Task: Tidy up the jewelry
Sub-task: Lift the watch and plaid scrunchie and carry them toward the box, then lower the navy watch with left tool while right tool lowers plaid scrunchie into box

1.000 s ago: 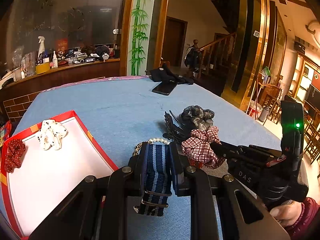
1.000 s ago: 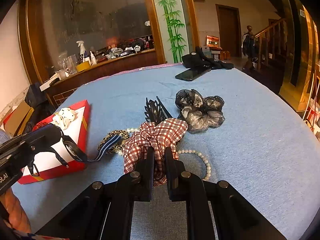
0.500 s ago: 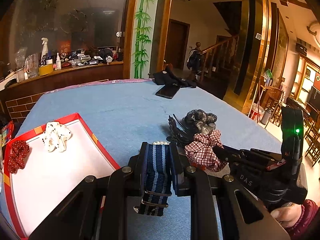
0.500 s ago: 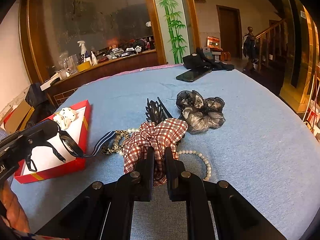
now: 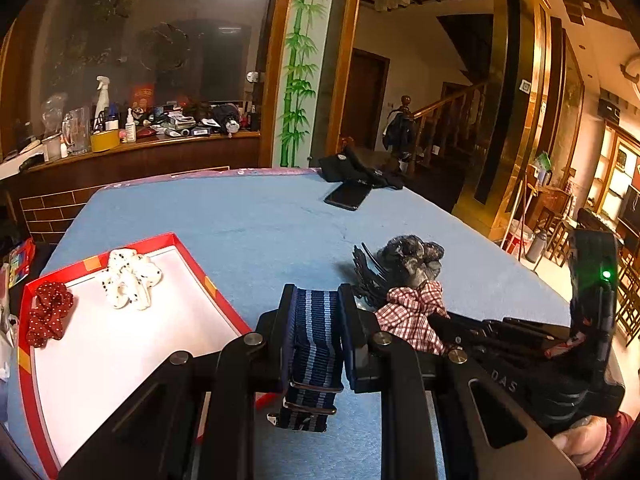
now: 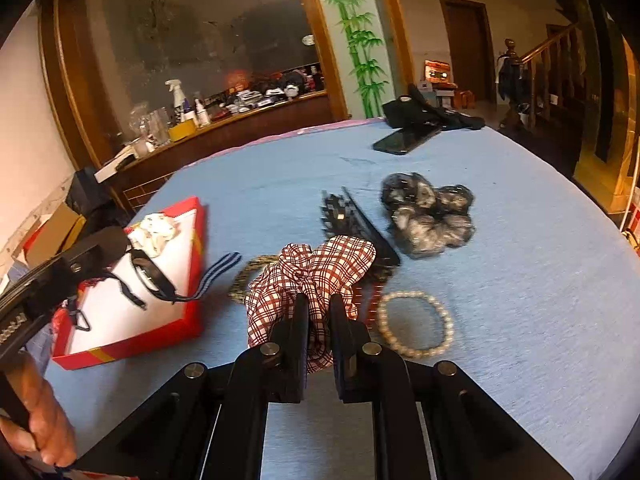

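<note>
Two grippers each clamp one item. The left gripper (image 5: pixel 318 300) has its jaws closed on a navy-and-pale-blue striped strap (image 5: pixel 316 344), whose lower end with metal keepers hangs below the fingers; its far end is hidden behind them. The right gripper (image 6: pixel 319 312) pinches a red-checked scrunchie (image 6: pixel 316 264), lifted off the blue tablecloth (image 6: pixel 520 280), and its lower folds are lost between the pads. Beneath it lie one pearl bracelet (image 6: pixel 416 326), one leopard-print band (image 6: pixel 248 276), mostly covered, one black claw clip (image 6: pixel 352 220), and one grey sheer scrunchie (image 6: pixel 428 216). A red strip under the checked fabric is too blurred to identify. To the left, the red-rimmed white tray (image 5: pixel 120 344) holds two scrunchies: one white with black dots (image 5: pixel 130 278), one dark red with white dots (image 5: pixel 48 314). Letters "DAS" show on the right gripper's body in the left view, cut off. One black phone (image 5: pixel 347 196) lies far back.
</note>
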The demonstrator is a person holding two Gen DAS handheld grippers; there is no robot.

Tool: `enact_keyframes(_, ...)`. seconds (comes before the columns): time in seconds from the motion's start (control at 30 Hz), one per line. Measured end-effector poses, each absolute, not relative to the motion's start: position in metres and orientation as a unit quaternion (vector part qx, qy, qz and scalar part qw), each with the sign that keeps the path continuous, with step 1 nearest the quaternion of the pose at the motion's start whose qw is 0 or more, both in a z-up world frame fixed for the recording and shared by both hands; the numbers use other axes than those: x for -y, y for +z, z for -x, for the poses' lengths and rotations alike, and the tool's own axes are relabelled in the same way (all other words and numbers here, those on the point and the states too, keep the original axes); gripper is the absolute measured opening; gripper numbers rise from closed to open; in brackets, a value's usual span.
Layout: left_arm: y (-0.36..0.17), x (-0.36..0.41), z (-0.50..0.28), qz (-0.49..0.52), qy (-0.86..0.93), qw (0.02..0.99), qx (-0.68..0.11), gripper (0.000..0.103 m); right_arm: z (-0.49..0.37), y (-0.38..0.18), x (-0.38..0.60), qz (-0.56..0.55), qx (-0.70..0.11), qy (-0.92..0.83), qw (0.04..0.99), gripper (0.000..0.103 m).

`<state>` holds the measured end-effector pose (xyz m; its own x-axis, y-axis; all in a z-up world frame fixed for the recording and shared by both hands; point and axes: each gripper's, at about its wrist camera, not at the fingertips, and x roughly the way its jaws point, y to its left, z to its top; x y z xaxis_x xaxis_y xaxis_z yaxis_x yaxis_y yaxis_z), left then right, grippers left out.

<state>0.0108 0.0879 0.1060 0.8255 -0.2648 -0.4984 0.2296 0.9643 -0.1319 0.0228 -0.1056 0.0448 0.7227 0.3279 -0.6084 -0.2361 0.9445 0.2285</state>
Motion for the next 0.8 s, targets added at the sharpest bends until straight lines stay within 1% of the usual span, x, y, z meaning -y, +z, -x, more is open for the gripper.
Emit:
enact_keyframes(0.37,0.121,-0.116,-0.006,0.061,-0.113,0.961,-0.246,0.019,-0.016,0.08,0.067,-0.05,-0.321,0.189,0.927,0.011)
enact_keyframes(0.8,0.131,-0.174,-0.009,0.103,-0.062,0.965,-0.231,0.019,-0.022,0.099,0.004,-0.024,-0.317,0.229,0.92,0.011)
